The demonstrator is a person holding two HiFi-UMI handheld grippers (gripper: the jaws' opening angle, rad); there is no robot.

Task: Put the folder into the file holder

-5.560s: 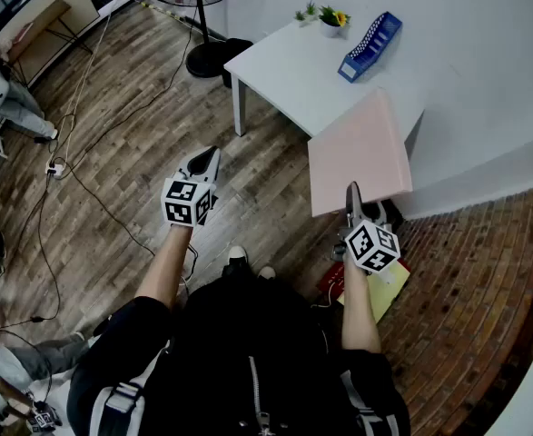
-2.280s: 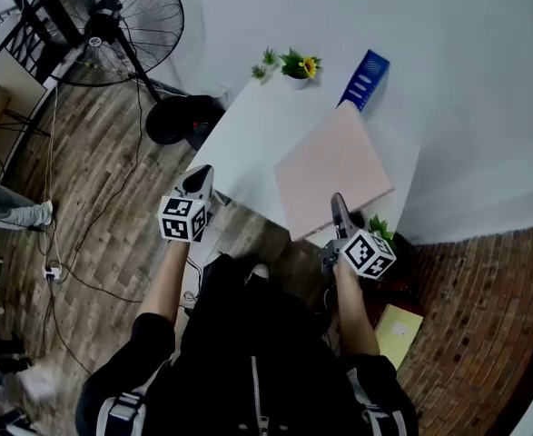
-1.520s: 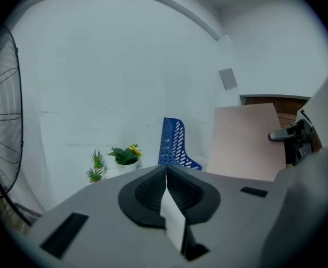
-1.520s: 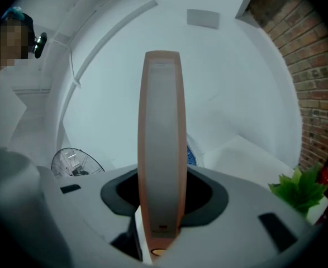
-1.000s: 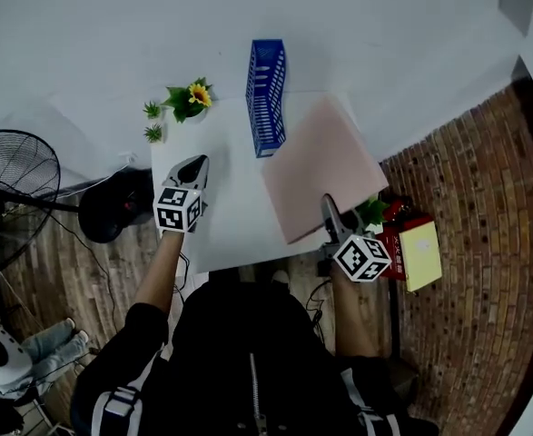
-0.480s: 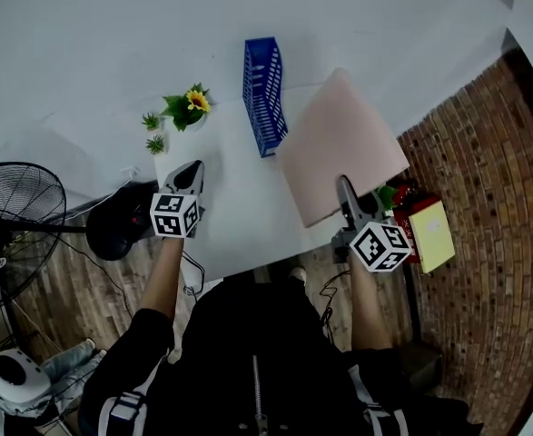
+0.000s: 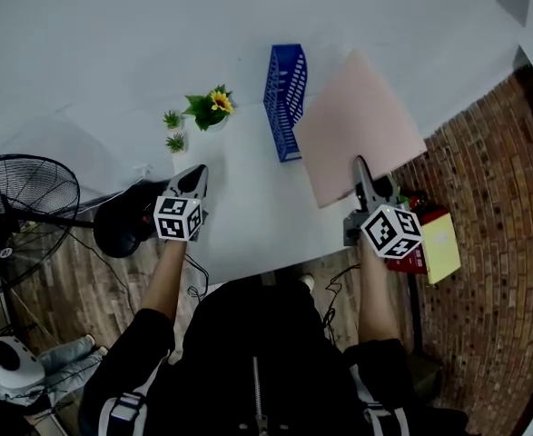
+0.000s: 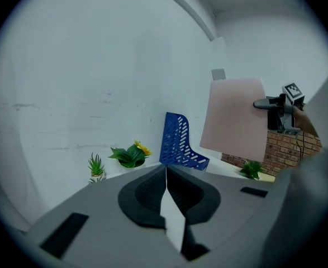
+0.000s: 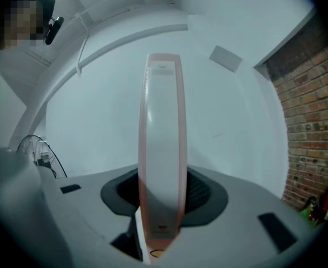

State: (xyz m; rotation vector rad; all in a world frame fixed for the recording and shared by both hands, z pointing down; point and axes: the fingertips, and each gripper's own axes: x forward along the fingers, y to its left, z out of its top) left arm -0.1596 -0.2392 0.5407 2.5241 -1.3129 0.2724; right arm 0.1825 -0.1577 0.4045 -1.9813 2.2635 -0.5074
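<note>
A pale pink folder (image 7: pixel 357 121) stands upright in the air over the right end of the white table (image 7: pixel 248 216), and my right gripper (image 7: pixel 360 169) is shut on its lower edge. In the right gripper view the folder (image 9: pixel 162 149) shows edge-on between the jaws. The blue perforated file holder (image 7: pixel 285 98) lies at the table's far edge against the wall, just left of the folder; the left gripper view shows the file holder (image 8: pixel 180 143) too. My left gripper (image 7: pixel 193 178) hovers over the table's left part, jaws closed together with nothing in them.
A small sunflower plant (image 7: pixel 212 107) and two tiny green plants (image 7: pixel 172 130) sit by the wall left of the holder. A standing fan (image 7: pixel 30 216) is on the wooden floor at left. Red and yellow items (image 7: pixel 434 243) lie on the brick floor at right.
The view has swung slightly; the folder and my right gripper have moved a little right and toward the wall, beside the file holder. My left gripper has stayed put.
</note>
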